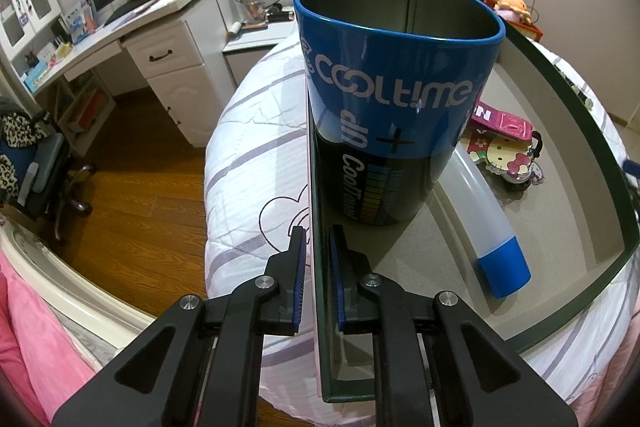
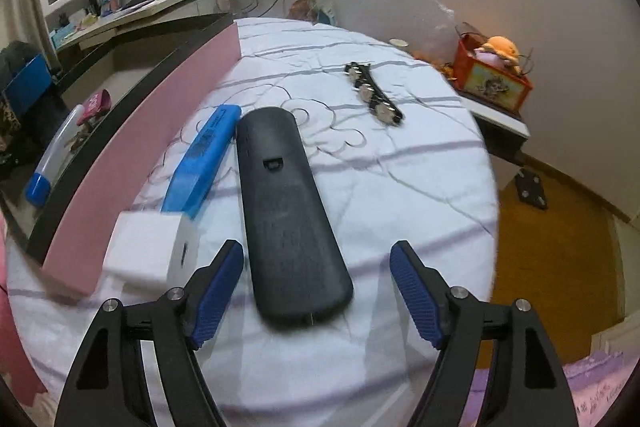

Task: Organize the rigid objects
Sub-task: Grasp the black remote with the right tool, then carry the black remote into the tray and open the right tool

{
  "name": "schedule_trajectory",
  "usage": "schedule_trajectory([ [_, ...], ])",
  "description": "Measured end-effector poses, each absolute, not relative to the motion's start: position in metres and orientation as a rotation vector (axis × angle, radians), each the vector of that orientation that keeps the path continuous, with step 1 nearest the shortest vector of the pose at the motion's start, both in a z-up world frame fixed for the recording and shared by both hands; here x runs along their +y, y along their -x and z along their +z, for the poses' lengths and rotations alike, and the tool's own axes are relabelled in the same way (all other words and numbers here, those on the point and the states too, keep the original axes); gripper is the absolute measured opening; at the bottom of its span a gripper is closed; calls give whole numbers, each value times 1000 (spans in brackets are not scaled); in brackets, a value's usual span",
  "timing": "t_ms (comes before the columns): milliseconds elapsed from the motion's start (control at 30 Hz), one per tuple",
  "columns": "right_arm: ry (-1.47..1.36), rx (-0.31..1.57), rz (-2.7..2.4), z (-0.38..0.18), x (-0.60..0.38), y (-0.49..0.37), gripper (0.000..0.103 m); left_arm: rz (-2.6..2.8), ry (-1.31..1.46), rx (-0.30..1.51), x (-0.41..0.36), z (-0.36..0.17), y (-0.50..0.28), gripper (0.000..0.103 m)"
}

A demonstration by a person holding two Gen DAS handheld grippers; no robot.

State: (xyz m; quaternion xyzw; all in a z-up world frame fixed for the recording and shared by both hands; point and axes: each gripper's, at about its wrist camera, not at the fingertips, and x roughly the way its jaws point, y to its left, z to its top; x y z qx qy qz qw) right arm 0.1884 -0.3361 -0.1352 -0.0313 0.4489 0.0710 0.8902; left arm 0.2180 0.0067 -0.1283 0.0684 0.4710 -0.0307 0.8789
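A: Left wrist view first. What is seen of the left gripper (image 1: pixel 318 247)?

B: Its jaws are clenched on the thin wall of a box (image 1: pixel 316 187), one blue pad outside and one inside. The box is rested on a bed (image 1: pixel 248 155) covered by a white quilt with purple lines.

A: What is held inside the box?

B: A blue and black cup (image 1: pixel 394 107) marked "COOLTIME" is stood upright against the gripped wall. A translucent tube with a blue cap (image 1: pixel 486 211) is laid just beside it on the box floor. Further back, cartoon keychains (image 1: pixel 508 155) and a pink item are found close together.

A: And beyond the bed?

B: A white desk (image 1: pixel 132 39) with a monitor is seen across a wooden floor.

A: Right wrist view, then. How is the right gripper (image 2: pixel 316 291) set?

B: Its jaws are spread wide and nothing is grasped. A black remote (image 2: pixel 284 211) is laid on the quilt with its near end between the fingers, untouched by either pad.

A: What else is laid there?

B: A blue case (image 2: pixel 204 159) is placed just left of the remote, and a white charger block (image 2: pixel 150 251) is set nearer, beside the pink outer wall of the box. A black strip with metal studs (image 2: pixel 374 95) is laid well apart, further back. The tube is seen inside the box at the left.
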Motion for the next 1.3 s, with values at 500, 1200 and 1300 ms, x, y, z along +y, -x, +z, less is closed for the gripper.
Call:
schedule_trajectory([
  [500, 174, 996, 282, -136, -312, -233, 46, -68, -136, 984, 6, -129, -218, 12],
  [1200, 87, 855, 259, -70, -292, -220, 45, -74, -131, 984, 8, -129, -221, 12],
  [1300, 90, 818, 304, -53, -268, -222, 45, -74, -131, 984, 8, -129, -221, 12],
])
